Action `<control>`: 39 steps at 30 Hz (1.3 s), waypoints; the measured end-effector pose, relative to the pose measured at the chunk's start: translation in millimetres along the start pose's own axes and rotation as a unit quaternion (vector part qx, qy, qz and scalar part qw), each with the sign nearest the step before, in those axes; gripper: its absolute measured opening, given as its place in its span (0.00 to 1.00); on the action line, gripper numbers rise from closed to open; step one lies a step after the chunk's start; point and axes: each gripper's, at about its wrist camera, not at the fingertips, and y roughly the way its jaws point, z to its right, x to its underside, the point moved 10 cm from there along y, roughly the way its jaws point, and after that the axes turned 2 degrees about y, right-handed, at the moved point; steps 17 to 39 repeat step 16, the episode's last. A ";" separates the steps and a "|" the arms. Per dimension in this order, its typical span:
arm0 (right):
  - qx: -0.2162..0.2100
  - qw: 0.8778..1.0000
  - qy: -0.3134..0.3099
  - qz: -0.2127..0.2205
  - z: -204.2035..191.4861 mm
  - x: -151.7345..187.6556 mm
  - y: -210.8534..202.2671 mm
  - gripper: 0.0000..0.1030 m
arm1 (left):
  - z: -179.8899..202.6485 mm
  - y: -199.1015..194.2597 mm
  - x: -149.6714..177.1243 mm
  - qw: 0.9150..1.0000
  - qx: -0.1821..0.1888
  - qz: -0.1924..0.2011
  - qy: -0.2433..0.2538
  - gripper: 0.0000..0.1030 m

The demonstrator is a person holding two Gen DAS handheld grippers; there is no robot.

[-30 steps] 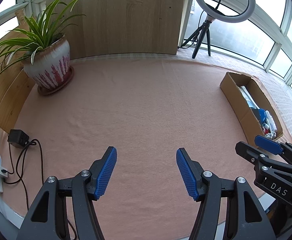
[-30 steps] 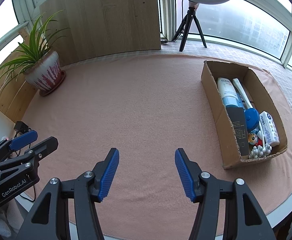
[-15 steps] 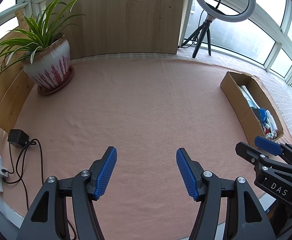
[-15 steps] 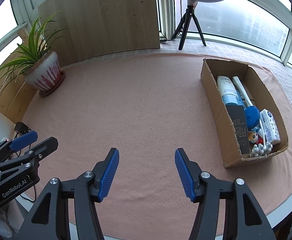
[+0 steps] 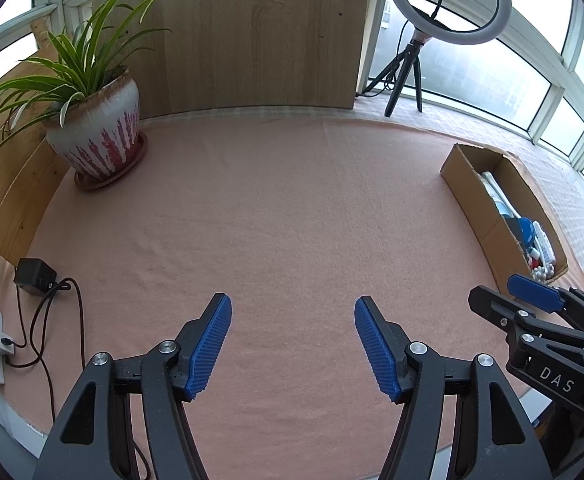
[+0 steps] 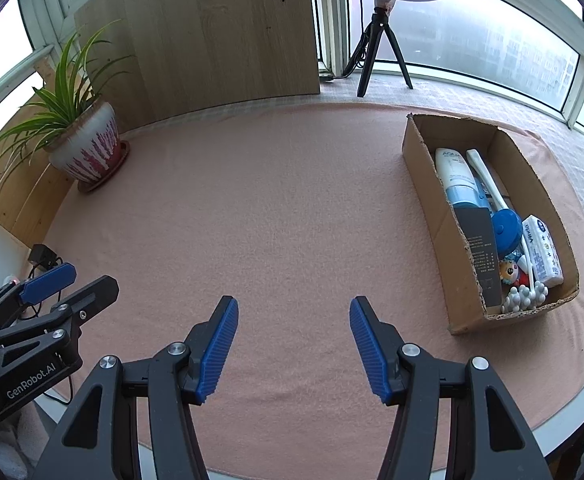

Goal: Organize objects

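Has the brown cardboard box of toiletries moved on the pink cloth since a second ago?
No. The brown cardboard box sits at the same spot on the pink cloth, the same way off the tripod behind it.

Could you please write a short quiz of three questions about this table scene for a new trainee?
1. True or false: the cardboard box is empty.
2. What sits in the far left corner of the pink cloth? A) potted plant B) kettle C) laptop
3. Fill in: both the left hand-held gripper and the right hand-held gripper hold ____.

Key: 1 false, it holds a white bottle and other items; 2 A; 3 nothing.
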 end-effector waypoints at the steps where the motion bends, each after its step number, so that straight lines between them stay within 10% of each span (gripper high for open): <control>1: 0.000 1.000 0.000 0.000 -0.1 -0.2 0.3 0.53 | 0.3 0.0 -0.1 1.000 0.001 0.000 0.001 0.66; 39: 0.000 1.000 -0.002 -0.002 -0.4 -1.4 3.5 0.53 | -2.0 9.6 -0.3 1.000 0.003 -0.015 0.001 0.66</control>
